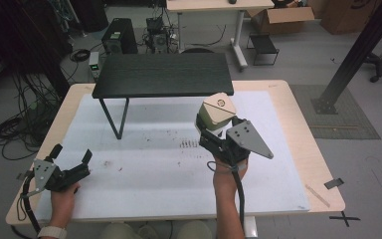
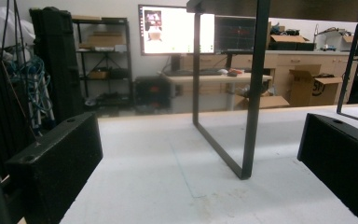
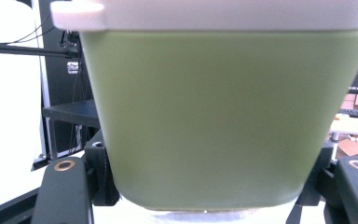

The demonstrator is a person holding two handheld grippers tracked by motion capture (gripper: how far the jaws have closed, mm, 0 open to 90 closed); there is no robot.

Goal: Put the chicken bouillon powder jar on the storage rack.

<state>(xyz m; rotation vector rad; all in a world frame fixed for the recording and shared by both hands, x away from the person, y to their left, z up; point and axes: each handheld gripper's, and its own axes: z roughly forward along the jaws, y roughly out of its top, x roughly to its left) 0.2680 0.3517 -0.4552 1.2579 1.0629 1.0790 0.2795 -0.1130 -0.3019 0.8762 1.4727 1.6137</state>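
My right gripper (image 1: 213,130) is shut on a pale green container (image 1: 215,117) with a cream lid (image 1: 220,103), held above the white mat right of centre. In the right gripper view the green container (image 3: 223,116) sits squarely between the two black jaws, its white lid rim (image 3: 214,14) across the top. My left gripper (image 1: 72,157) rests near the mat's front left corner, open, nothing between its jaws. The left gripper view looks between its wide-apart jaws at the bare mat (image 2: 168,177).
A small black table (image 1: 163,74) on thin metal legs stands on the far half of the white mat (image 1: 144,169); one leg frame (image 2: 249,116) rises ahead of the left gripper. The wooden table edge (image 1: 323,179) lies to the right. Boxes and cables sit on the floor beyond.
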